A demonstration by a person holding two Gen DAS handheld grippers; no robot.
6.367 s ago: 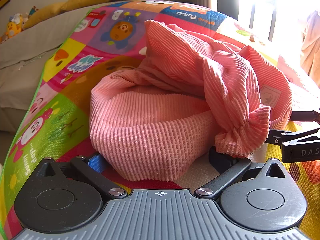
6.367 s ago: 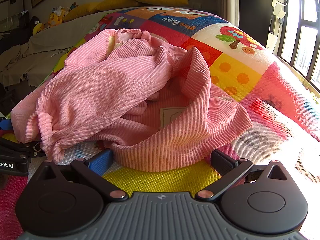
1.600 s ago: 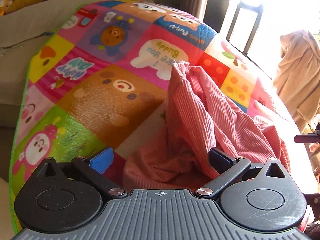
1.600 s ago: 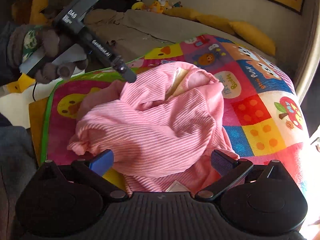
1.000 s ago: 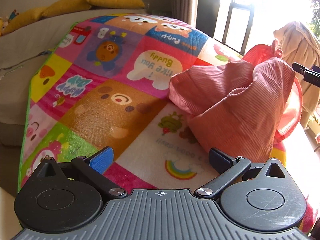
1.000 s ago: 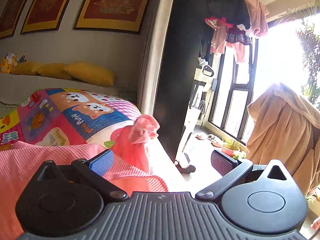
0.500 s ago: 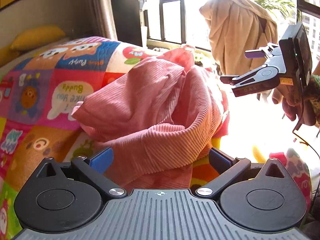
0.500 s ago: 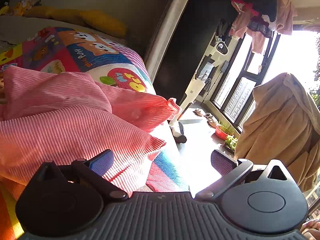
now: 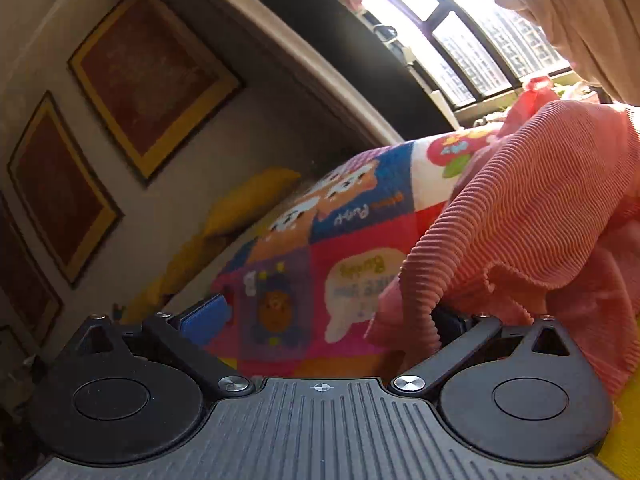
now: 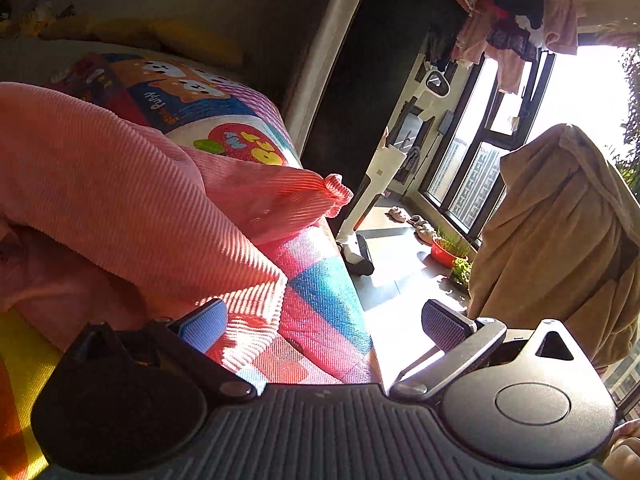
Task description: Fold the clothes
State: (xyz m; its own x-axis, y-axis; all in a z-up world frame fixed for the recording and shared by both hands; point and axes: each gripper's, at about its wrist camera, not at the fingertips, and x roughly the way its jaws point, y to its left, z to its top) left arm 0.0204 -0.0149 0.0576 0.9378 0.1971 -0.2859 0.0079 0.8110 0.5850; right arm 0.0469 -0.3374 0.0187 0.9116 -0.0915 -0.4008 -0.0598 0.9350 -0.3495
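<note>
The pink ribbed garment (image 9: 540, 208) lies bunched on the colourful play mat (image 9: 352, 216). In the left wrist view it fills the right side, and its frilled hem drapes over my right finger. My left gripper (image 9: 328, 320) is open and tilted, with only the mat between its fingers. In the right wrist view the pink garment (image 10: 100, 184) spreads from the left, one gathered cuff (image 10: 336, 188) pointing towards the mat's edge. My right gripper (image 10: 324, 324) is open; its blue pad (image 10: 204, 326) sits just over a corner of the fabric.
The play mat's edge (image 10: 320, 300) drops to the floor, where an upright vacuum (image 10: 372, 200) and a red plant pot (image 10: 446, 252) stand. A tan cloth (image 10: 560, 240) hangs by the window. Yellow cushions (image 9: 252, 200) and framed pictures (image 9: 152, 76) line the wall.
My left gripper has rolled and swung left towards the wall, so the garment now sits at its right finger. My right gripper has edged closer to the garment's corner.
</note>
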